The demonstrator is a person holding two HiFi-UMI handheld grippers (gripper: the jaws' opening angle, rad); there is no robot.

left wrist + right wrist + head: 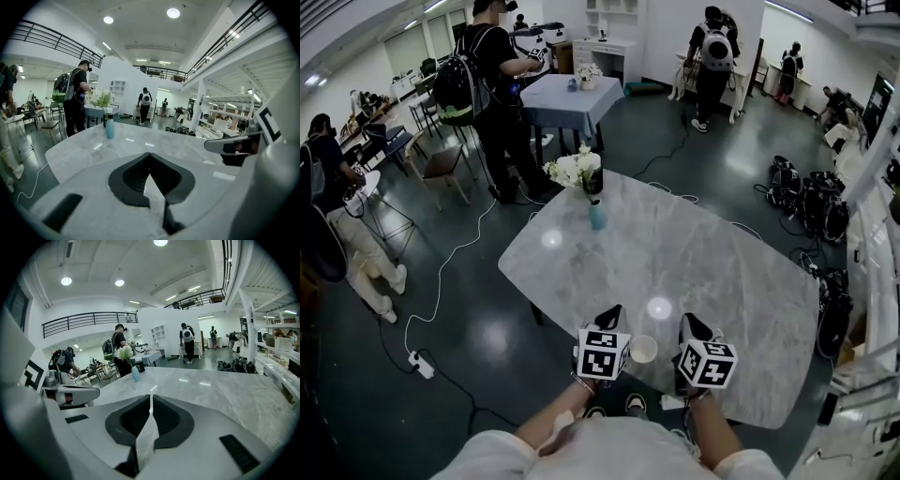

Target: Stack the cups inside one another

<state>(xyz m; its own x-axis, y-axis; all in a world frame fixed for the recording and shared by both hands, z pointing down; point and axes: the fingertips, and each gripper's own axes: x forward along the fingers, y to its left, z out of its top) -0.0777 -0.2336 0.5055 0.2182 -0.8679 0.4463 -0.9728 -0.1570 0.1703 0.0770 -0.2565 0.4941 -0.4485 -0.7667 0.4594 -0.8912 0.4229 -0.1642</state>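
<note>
Since only one cup point(643, 349) is seen on the tabletop point(722, 253), the stacking is judged likely finished: the left gripper point(609, 314) and right gripper point(690, 323) are held closed and empty, just beside the cup, on either side.

Left tool point(608, 317) and right tool point(690, 325) at 6 o'clock, white moulded bodies, black ribbed jaw pads point(126, 420), each carrying a white cube point(602, 353) with black square markers, wearer in a white short-sleeved top point(609, 452)
</note>
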